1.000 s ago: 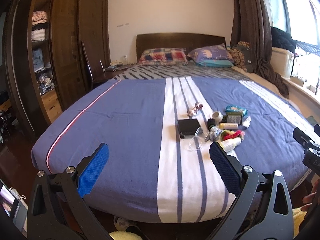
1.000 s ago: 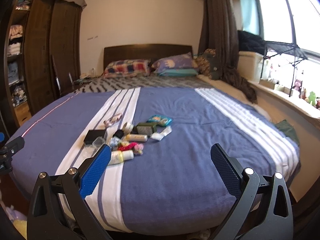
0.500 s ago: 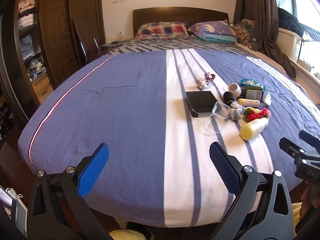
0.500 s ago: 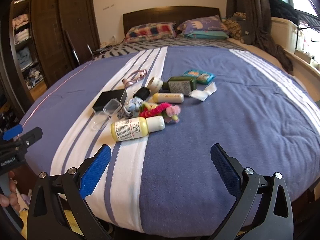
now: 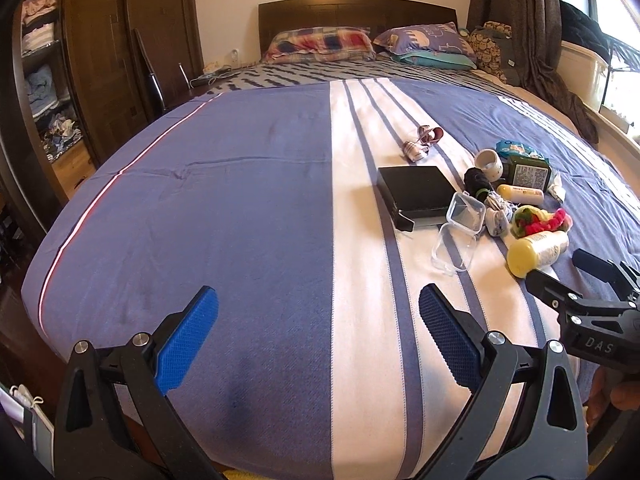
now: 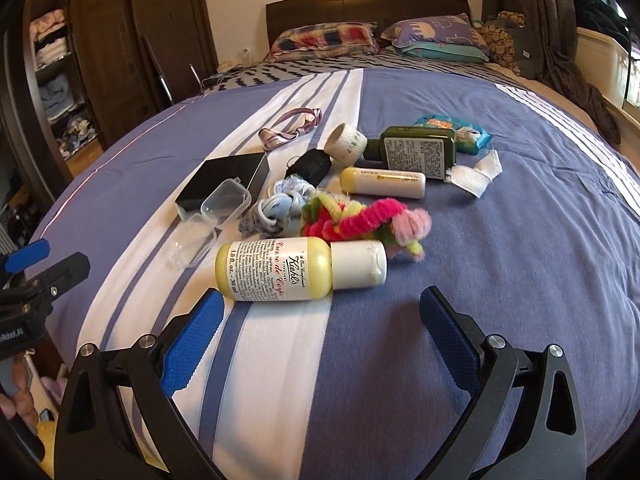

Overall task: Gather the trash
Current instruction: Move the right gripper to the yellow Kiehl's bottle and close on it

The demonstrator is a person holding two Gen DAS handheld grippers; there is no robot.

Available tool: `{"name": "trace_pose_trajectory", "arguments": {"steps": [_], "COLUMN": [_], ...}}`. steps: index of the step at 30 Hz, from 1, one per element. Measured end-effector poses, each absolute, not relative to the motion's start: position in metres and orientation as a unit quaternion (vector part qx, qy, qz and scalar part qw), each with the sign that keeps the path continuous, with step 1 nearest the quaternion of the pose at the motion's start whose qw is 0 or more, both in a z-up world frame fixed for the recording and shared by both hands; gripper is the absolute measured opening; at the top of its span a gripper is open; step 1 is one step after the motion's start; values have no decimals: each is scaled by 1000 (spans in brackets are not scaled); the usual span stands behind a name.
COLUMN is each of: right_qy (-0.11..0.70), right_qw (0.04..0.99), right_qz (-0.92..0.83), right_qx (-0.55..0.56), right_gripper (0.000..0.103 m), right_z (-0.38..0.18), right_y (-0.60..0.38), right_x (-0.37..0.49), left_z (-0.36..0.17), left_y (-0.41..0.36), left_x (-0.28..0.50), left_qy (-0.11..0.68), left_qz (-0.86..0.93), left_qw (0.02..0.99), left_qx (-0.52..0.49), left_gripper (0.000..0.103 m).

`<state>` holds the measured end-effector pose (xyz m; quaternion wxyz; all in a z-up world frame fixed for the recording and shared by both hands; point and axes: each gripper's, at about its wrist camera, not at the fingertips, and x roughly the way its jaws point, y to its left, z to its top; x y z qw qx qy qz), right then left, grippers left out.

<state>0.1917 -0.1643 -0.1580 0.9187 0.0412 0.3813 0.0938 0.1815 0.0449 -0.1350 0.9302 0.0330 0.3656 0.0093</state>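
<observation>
A cluster of small items lies on the blue-and-white striped bedspread. Nearest my right gripper lies a yellow lotion bottle on its side, just beyond the open, empty jaws. Behind it are bright fuzzy pipe cleaners, a clear plastic case, a black box, a dark green bottle, a small cream tube and a teal wrapper. My left gripper is open and empty over bare bedspread, left of the same bottle and black box.
Pillows and the dark headboard are at the far end. A wooden wardrobe with open shelves stands on the left. Curtains and a window ledge are on the right. The bed's near edge is just under both grippers.
Both grippers have moved forward and lower toward the bed. The item cluster now looms much larger in the right wrist view, with the yellow bottle just beyond the jaws.
</observation>
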Motion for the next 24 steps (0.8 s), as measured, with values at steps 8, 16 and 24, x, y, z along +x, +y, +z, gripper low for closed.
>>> {"name": "trace_pose_trajectory", "arguments": {"steps": [8,16,24], "right_qy": [385,382,372], "right_qw": [917,919,925], "right_qz": [97,81,58], "right_qx": [48,56,38], "right_gripper": [100,100,85], "right_z": [-158,-159,-159], "right_y": [-163,-156,-159], "right_x": [204,210,206], "left_z": [-140,-142,-147], "left_y": [35,36,27], "left_x": [190,191,202], "left_qy": [370,372,377], "left_qz": [-10,-10,-39], "left_qw": [928,927,925], "left_qx": [34,37,30], "left_gripper": [95,95,95]}}
